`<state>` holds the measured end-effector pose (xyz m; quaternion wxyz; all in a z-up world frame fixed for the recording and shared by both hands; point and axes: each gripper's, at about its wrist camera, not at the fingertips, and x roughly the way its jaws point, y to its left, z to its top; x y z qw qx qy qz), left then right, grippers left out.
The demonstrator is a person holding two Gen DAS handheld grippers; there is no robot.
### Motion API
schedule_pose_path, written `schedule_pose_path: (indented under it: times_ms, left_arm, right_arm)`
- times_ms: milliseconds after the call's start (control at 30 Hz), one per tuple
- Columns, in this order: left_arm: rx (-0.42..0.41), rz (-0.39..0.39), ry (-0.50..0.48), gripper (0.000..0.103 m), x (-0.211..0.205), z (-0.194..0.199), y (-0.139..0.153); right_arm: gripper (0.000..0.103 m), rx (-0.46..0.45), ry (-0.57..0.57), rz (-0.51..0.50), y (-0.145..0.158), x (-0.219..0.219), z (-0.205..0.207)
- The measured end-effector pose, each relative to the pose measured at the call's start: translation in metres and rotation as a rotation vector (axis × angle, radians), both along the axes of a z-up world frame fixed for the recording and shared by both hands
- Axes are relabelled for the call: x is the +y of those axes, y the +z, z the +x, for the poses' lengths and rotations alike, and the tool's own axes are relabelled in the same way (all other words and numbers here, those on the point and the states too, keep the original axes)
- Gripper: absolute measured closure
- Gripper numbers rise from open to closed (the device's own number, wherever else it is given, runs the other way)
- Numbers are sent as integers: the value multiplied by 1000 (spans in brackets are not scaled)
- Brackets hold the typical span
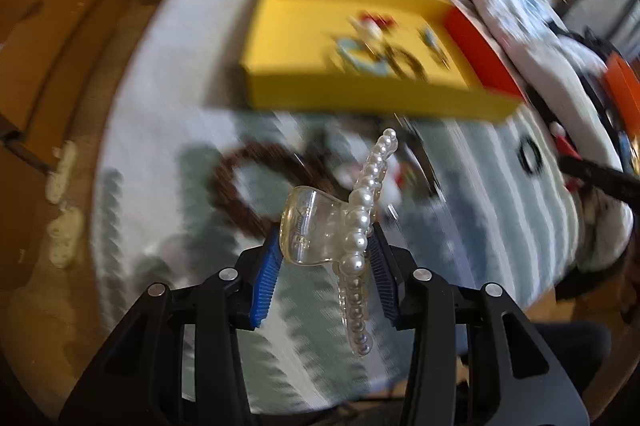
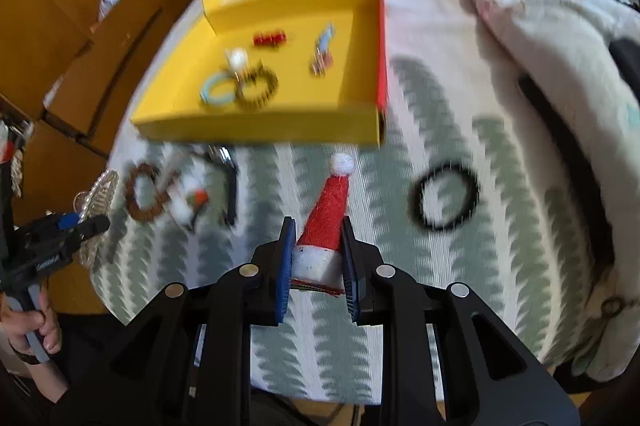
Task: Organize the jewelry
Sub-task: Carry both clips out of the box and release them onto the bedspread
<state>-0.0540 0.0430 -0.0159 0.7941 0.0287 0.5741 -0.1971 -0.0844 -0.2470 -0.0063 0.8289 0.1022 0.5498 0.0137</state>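
My left gripper is shut on a clear hair claw clip with a row of pearls, held above the bed. It also shows at the left of the right wrist view. My right gripper is shut on a red and white Santa hat clip. A yellow tray lies ahead on the bed and holds several pieces, among them a blue ring, a dark scrunchie and a red clip. The tray also shows in the left wrist view.
On the striped cover in front of the tray lie a brown scrunchie, a black hair tie and a white and red piece. A rumpled duvet lies to the right. Wooden cabinets stand at the left.
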Motion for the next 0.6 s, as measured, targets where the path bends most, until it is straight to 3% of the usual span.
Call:
schedule_pose_path:
  times_ms: [267,600]
  left_arm:
    - [47,50,-69,60,-33,-21,-43]
    - [78,94,-52,59,-38,-12,-76]
  right_arm:
    - [80,86,4,-32,-37,5,1]
    - [77,128,-21,-61,-58,-7,18]
